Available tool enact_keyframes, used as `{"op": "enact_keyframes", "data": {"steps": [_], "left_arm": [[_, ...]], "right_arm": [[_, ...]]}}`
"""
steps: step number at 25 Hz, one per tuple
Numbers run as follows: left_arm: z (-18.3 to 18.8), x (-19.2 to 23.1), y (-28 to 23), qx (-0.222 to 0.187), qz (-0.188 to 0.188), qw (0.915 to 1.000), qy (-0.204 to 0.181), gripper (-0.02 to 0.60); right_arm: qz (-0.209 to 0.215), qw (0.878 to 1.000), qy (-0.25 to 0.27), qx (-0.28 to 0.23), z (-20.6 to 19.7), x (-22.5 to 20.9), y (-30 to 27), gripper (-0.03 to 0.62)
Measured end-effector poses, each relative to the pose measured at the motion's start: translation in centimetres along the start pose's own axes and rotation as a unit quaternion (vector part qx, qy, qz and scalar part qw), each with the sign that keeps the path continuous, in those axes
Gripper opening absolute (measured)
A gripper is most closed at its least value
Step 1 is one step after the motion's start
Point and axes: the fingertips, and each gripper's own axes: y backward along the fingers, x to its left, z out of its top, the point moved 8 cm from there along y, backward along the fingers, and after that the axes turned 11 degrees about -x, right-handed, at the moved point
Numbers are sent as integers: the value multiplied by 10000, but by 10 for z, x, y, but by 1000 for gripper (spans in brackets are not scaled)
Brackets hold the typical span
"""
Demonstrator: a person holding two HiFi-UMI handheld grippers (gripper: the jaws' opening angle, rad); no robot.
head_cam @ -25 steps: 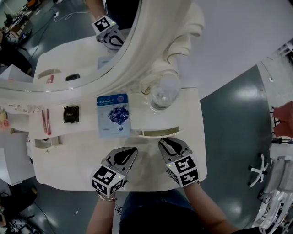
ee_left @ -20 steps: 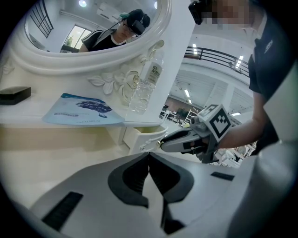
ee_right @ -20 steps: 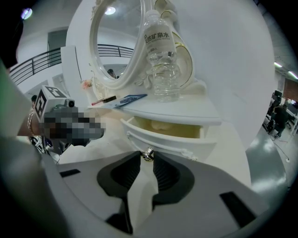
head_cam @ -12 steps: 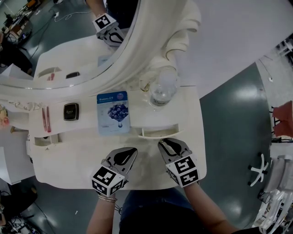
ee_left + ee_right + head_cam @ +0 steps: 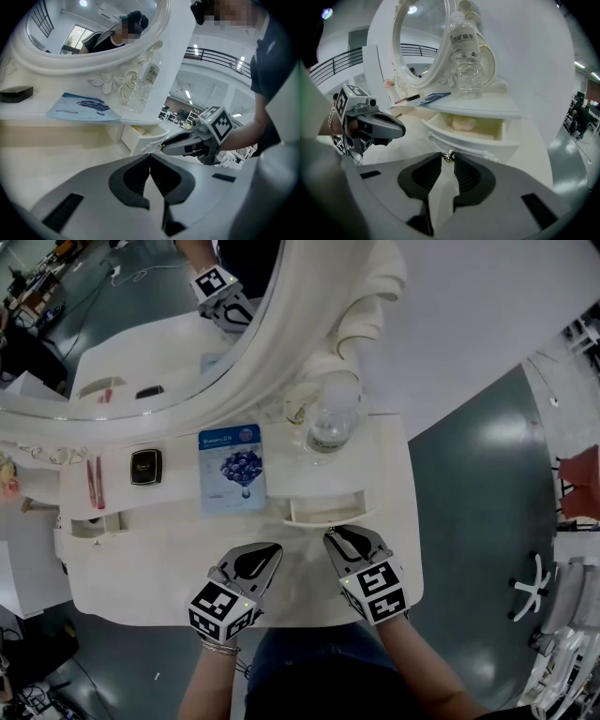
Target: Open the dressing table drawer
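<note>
Nearest you, your left gripper (image 5: 270,550) lies over the front of the dressing table (image 5: 150,563). Its jaws are closed together on nothing, and it sits left of the drawer front, apart from it. Just beside it, your right gripper (image 5: 336,534) is clamped on the small metal knob (image 5: 448,155) of the drawer (image 5: 323,510). The drawer stands partly pulled out beneath the right end of the raised shelf (image 5: 178,495), and a pale object inside is too indistinct to name. Directly behind the drawer, a clear water bottle (image 5: 330,427) stands upright on the shelf. Leftward along the shelf lie a blue sachet (image 5: 232,470), its near edge at the shelf's lip, then a black compact (image 5: 146,467) and a pink tube (image 5: 95,484). Farthest back rises the oval mirror (image 5: 141,334).
</note>
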Motion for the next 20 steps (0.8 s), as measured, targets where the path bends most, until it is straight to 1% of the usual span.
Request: {"op": "enact_keyframes", "data": {"steps": [12,15,20], "left_arm": [[0,0,5,4,-13,10000,7,18],[1,-1,6,7,-47,10000,-11,18],[4,-2,9,-12,-78,10000,-55,18]], "right_arm": [[-51,10000,-84,15,-3,2,0,108],[-54,9999,-64,77,-4,4,1,149],[-88,9999,-81,17,-3,6,7,150]]}}
